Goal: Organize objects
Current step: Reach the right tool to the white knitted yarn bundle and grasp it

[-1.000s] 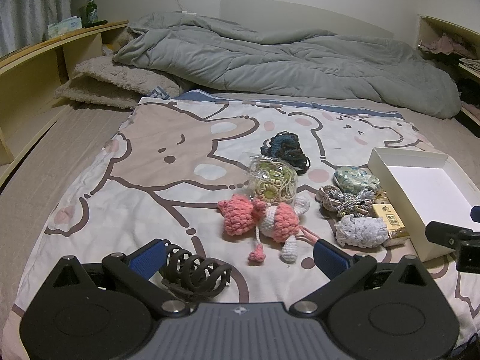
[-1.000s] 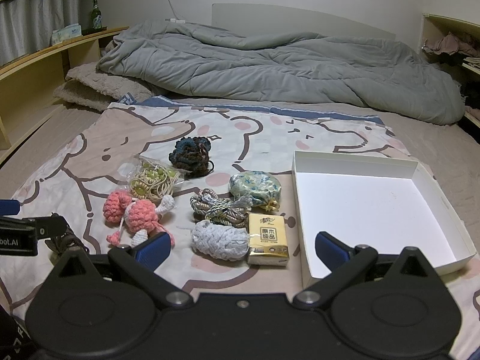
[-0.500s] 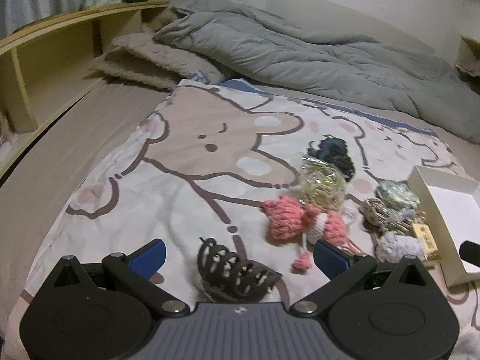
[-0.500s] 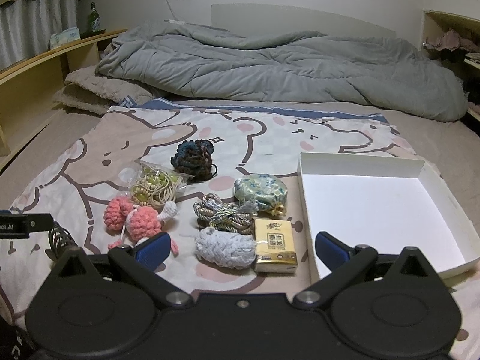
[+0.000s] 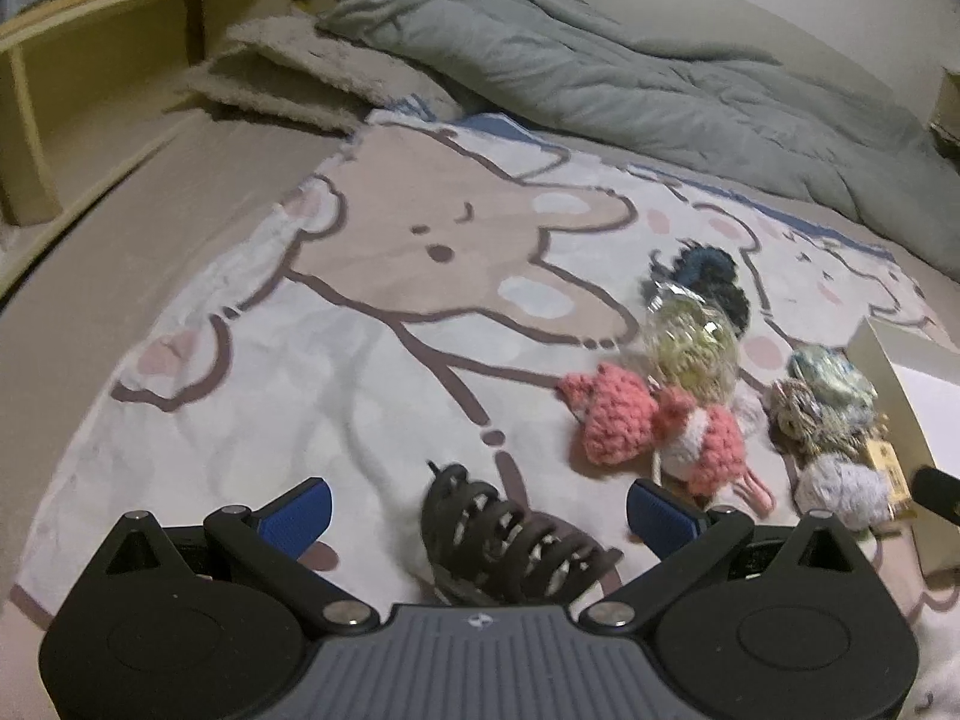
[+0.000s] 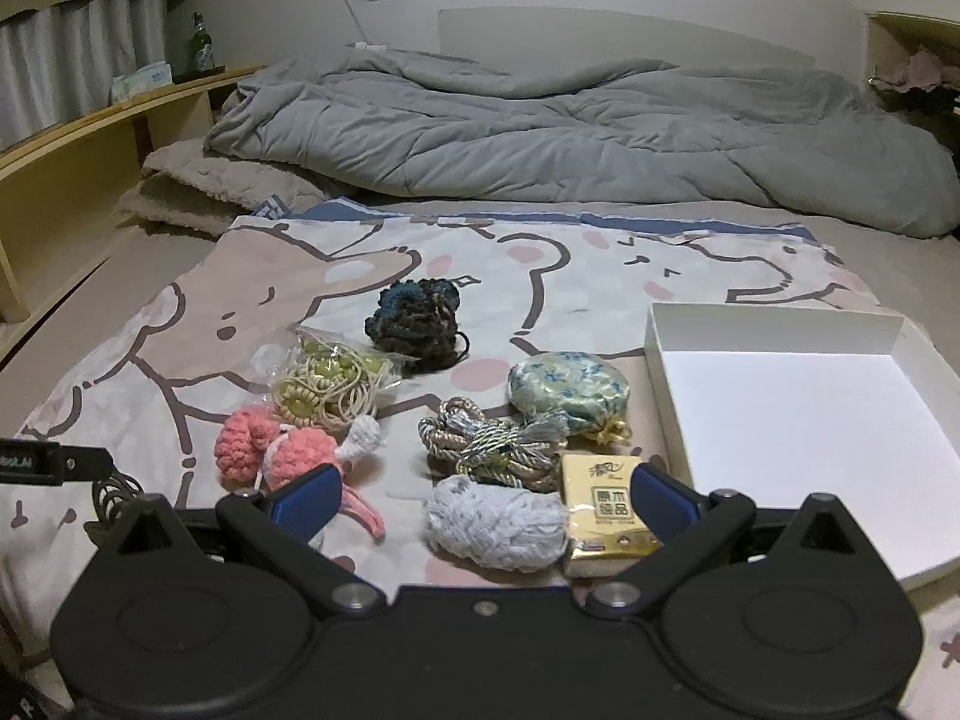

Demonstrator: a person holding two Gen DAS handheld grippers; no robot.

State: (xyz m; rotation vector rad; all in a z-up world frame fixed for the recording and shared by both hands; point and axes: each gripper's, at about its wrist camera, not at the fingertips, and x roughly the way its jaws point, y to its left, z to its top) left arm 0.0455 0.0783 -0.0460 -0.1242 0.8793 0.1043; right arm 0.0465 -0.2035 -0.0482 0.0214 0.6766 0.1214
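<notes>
Dark brown claw clip (image 5: 510,540), pink-and-white crochet toy (image 6: 282,447), dark blue-brown scrunchie (image 6: 417,324), yellow tissue pack (image 6: 606,507), white box (image 6: 774,324), bear-print sheet (image 6: 180,324), grey duvet (image 6: 570,132)

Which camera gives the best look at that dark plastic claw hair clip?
The left wrist view: the dark plastic claw hair clip lies whole, teeth showing, between the open left hand-held gripper fingers. The right wrist view catches only a sliver of it at the left edge, behind the other gripper.

Dim indoor light is falling evenly; the left wrist view is smearing with motion blur, the right is staying sharper, and fisheye edges are bending and darkening
</notes>
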